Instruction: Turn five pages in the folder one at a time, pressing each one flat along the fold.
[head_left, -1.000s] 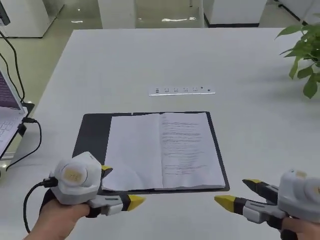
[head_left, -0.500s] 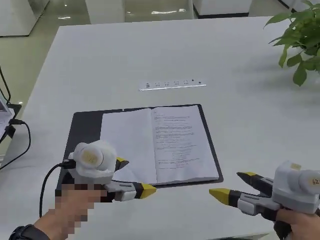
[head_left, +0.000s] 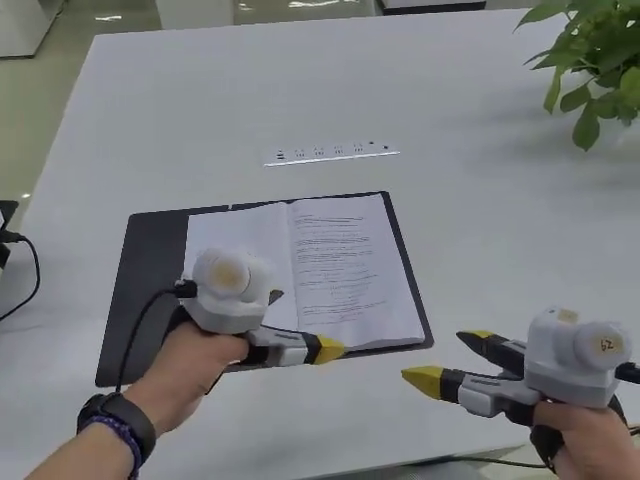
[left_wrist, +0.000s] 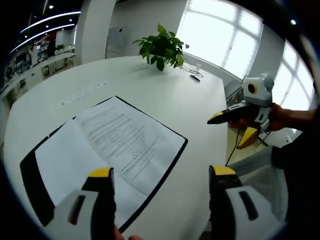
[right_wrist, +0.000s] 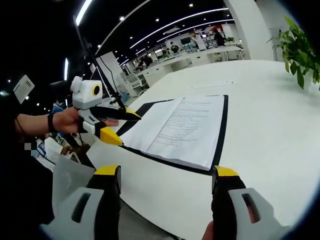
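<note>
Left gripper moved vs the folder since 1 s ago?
Yes. The white, yellow-tipped left gripper shifted forward and right over the open black paper-filled folder; its tip now overlaps the right page.

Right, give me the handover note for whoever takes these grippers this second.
Left gripper: open, empty, over the folder's near edge by the blank left page.
Right gripper: open, empty, above the table off the folder's near right corner.
Folder lies open and flat, printed page on the right.
Nothing gripped; pages turned so far can't be counted here.
Probably next: lift the printed page, turn it, press the fold.
</note>
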